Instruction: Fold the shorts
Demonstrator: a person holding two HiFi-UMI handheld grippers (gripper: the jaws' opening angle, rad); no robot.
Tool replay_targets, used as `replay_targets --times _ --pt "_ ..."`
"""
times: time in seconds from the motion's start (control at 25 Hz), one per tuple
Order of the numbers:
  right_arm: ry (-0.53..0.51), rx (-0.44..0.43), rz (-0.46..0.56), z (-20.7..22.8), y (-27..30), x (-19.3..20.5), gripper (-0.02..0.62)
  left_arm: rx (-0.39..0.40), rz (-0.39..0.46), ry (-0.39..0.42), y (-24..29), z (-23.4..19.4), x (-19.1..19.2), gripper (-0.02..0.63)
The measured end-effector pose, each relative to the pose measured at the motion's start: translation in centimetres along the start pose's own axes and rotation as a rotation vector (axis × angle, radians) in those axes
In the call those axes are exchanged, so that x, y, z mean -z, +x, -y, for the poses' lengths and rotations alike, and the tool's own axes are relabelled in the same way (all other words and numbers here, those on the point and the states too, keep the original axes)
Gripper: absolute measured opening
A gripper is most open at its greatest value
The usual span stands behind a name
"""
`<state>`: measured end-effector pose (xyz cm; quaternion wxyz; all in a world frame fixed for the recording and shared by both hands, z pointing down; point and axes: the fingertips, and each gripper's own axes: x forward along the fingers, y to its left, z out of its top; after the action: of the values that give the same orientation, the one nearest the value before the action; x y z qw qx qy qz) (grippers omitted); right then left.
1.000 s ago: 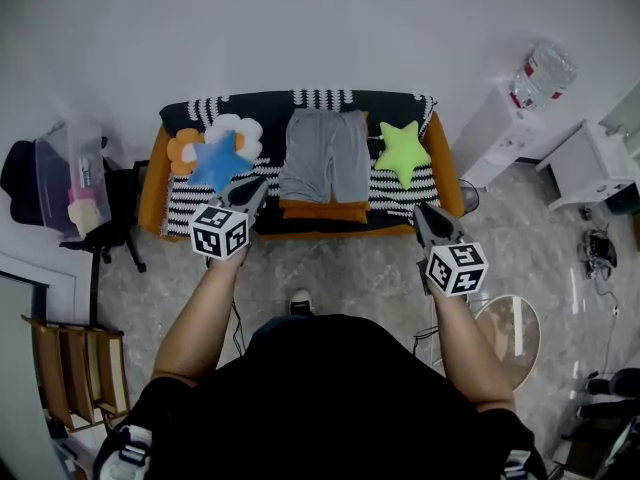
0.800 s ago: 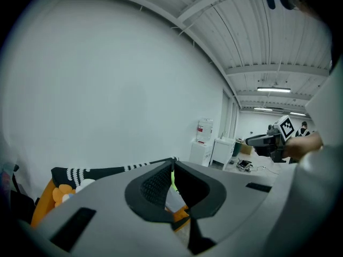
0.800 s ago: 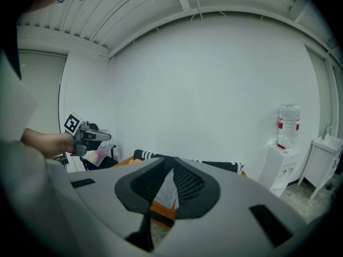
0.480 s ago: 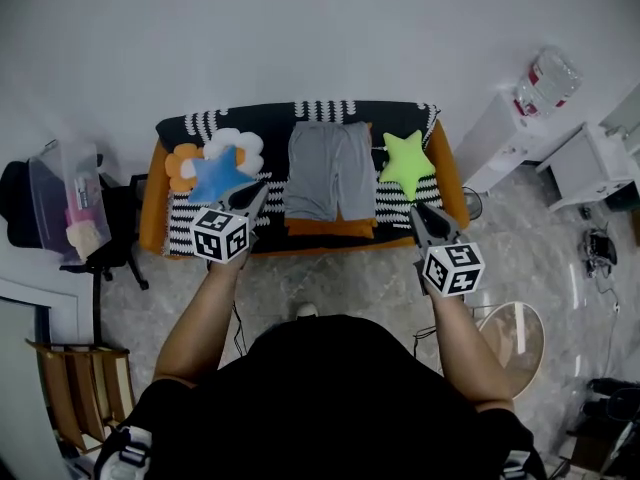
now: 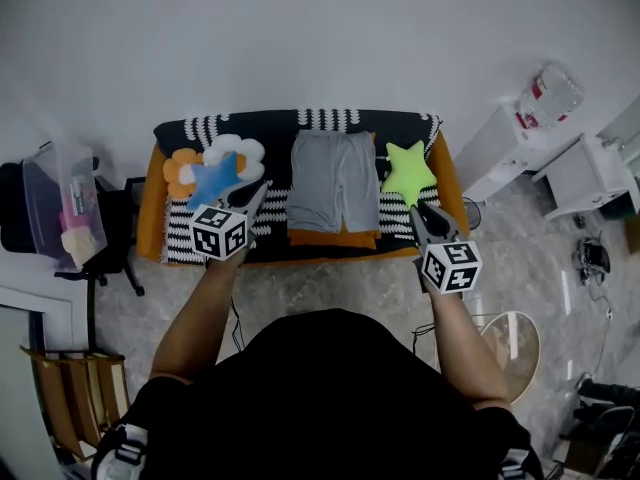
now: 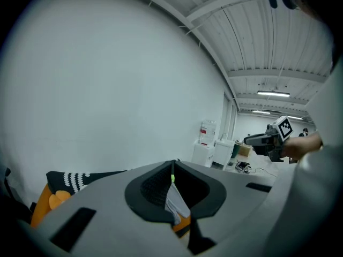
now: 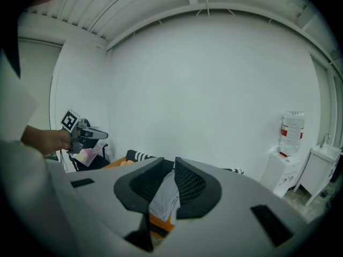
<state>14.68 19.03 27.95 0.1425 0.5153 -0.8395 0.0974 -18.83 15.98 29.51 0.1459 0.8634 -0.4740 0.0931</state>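
Both arms out in front, well apart. Left forearm [image 5: 195,313] and right forearm [image 5: 465,333] reach forward side by side. Left gripper [image 5: 262,185]: nose forward and slightly down, marker cube on top. Its fingers [image 6: 155,189] meet at the tips, nothing between them. Right gripper [image 5: 412,208]: same attitude, about level with the left. Its fingers [image 7: 190,183] have just been opening; narrow gap at the tips, nothing clamped.
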Motion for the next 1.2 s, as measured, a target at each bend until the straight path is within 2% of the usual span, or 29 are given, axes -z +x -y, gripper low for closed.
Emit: replay_targets --times 0.36,0.68,1.2 --pt "0.018 -0.007 0.016 -1.6 2.6 -0.5 0.075 0.006 -0.012 0.013 -0.1 -2.5 -0.2 0.032" --pt "0.028 -0.014 0.008 -0.8 4.0 -0.4 0.078 -0.002 -0.033 0.013 0.5 -3.3 0.1 0.032" --pt "0.000 -0.092 0.012 2.3 11.8 -2.6 0.082 -0.089 -0.034 -0.004 4.2 -7.0 -0.8 0.032"
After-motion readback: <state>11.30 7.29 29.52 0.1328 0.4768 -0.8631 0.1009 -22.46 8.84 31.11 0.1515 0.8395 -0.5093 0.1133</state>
